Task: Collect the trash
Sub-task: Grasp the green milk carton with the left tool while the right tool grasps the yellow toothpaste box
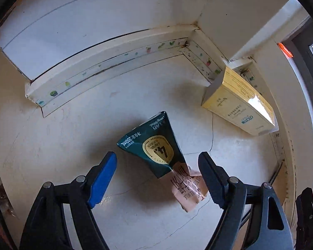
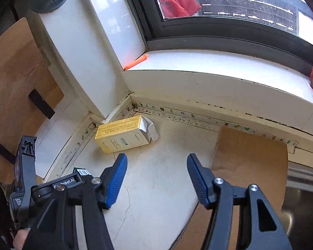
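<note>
left wrist view: one crushed green carton point(image 1: 156, 145) seen on counter point(image 1: 73, 135) between spread left gripper point(image 1: 157, 164) fingers, untouched. one yellow box point(image 2: 123, 136) in corner; right gripper point(image 2: 156, 164) held wide, empty.

carton point(image 1: 156, 145) lies flat on the counter point(image 1: 73, 145), mid-surface, between the left gripper point(image 1: 157, 166) fingers, pads not touching it. box point(image 1: 237, 108) lies beyond and to its right, tucked into the back corner against the wall trim — well apart from the carton. right wrist view: box point(image 2: 123, 136) ahead-left of the right gripper point(image 2: 157, 179), paper sheet point(image 2: 250, 162) on the counter to the right, windowsill point(image 2: 219, 66) behind.
</note>
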A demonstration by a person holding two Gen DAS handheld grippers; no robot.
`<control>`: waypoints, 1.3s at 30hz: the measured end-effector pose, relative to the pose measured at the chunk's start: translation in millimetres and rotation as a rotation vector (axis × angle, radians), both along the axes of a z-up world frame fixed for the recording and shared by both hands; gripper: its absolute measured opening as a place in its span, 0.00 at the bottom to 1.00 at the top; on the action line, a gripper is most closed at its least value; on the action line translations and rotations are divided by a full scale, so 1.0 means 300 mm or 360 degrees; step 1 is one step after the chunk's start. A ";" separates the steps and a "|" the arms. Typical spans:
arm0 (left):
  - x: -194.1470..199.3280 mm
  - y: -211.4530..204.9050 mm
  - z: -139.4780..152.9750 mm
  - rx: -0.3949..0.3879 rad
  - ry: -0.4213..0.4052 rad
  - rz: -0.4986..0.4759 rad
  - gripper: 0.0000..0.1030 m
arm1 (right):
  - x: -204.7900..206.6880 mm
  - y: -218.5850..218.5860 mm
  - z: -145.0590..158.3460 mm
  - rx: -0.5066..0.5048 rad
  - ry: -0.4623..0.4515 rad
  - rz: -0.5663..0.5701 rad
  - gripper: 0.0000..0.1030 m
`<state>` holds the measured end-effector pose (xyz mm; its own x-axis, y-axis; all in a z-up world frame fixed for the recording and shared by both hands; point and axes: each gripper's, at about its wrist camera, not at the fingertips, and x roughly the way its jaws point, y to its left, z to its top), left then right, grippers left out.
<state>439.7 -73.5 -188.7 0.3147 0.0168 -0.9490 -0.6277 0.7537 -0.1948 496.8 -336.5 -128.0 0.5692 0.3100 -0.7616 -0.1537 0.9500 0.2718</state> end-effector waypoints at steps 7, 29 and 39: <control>0.044 -0.070 -0.028 0.0204 0.0086 -0.0194 0.61 | 0.092 0.024 -0.044 -0.0020 0.0034 0.0020 0.58; 0.091 -0.015 -0.027 0.0537 0.0034 -0.0667 0.38 | 0.446 0.261 -0.132 0.0005 0.0063 0.0195 0.58; 0.097 0.050 -0.055 0.0467 0.0043 -0.0727 0.38 | 0.424 0.310 -0.262 0.0178 0.0422 0.0513 0.59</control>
